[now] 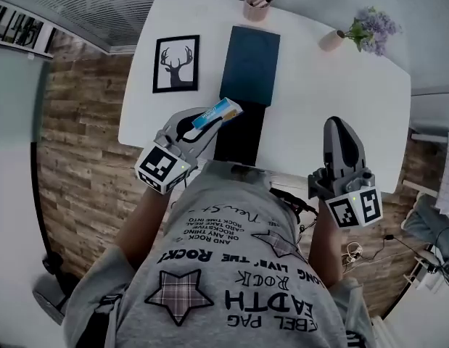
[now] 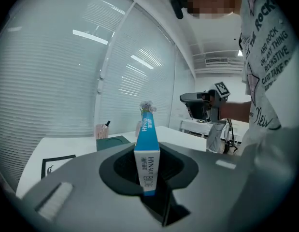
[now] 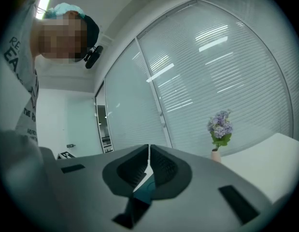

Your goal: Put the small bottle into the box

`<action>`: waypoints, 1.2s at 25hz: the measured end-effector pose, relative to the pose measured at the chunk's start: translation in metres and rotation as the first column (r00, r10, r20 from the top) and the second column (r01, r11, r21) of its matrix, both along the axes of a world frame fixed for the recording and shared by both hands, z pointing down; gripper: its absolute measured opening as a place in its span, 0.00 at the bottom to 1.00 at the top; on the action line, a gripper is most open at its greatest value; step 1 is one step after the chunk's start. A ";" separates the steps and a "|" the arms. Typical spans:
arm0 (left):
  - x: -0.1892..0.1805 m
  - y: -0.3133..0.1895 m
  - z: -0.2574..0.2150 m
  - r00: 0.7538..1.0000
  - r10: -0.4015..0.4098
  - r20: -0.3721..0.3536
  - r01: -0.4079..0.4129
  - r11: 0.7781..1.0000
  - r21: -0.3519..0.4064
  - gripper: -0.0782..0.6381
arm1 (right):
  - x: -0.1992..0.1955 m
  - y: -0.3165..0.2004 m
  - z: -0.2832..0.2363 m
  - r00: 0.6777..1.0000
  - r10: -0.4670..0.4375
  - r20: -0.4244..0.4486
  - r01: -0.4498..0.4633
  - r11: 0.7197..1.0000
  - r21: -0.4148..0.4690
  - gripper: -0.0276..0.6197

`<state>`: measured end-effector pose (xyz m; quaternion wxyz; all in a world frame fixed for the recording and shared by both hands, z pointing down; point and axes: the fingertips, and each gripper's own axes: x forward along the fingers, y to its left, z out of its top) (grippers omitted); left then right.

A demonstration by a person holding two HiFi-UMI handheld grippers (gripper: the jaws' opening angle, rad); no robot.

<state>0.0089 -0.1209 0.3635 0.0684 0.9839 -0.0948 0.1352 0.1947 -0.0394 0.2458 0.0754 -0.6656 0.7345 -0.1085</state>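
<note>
In the head view, the near edge of the worktop (image 1: 318, 100) is covered by the person's shirt (image 1: 231, 267). One end of the blue carton (image 1: 218, 112) is hidden between the fingers of the left gripper (image 1: 204, 127). Its print is too small to be read there.

table (image 1: 318, 100) — deer picture (image 1: 176, 64) | dark teal box (image 1: 250, 64) | pen cup (image 1: 255, 7) | flower vase (image 1: 331, 40)

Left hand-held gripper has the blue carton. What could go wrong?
The blue carton is pinched at one end by the left hand-held gripper, with most of it sticking out: it may pivot or slip. Its free end could knock the dark teal box. The right hand-held gripper is shut, off to the side, so gives no support.
</note>
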 end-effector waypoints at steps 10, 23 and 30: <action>0.007 0.016 0.021 0.956 0.292 0.020 -0.291 0.956 -0.042 0.23 | -0.016 0.020 0.011 0.987 0.162 0.010 -0.162 0.986 -0.034 0.07; -0.002 0.047 0.043 0.862 0.506 0.023 -0.501 0.858 -0.112 0.23 | -0.048 0.035 0.018 0.973 0.228 0.017 -0.227 0.973 -0.051 0.07; 0.005 0.072 0.051 0.814 0.579 0.046 -0.563 0.806 -0.182 0.23 | -0.052 0.047 0.015 0.978 0.205 0.021 -0.204 0.977 -0.056 0.07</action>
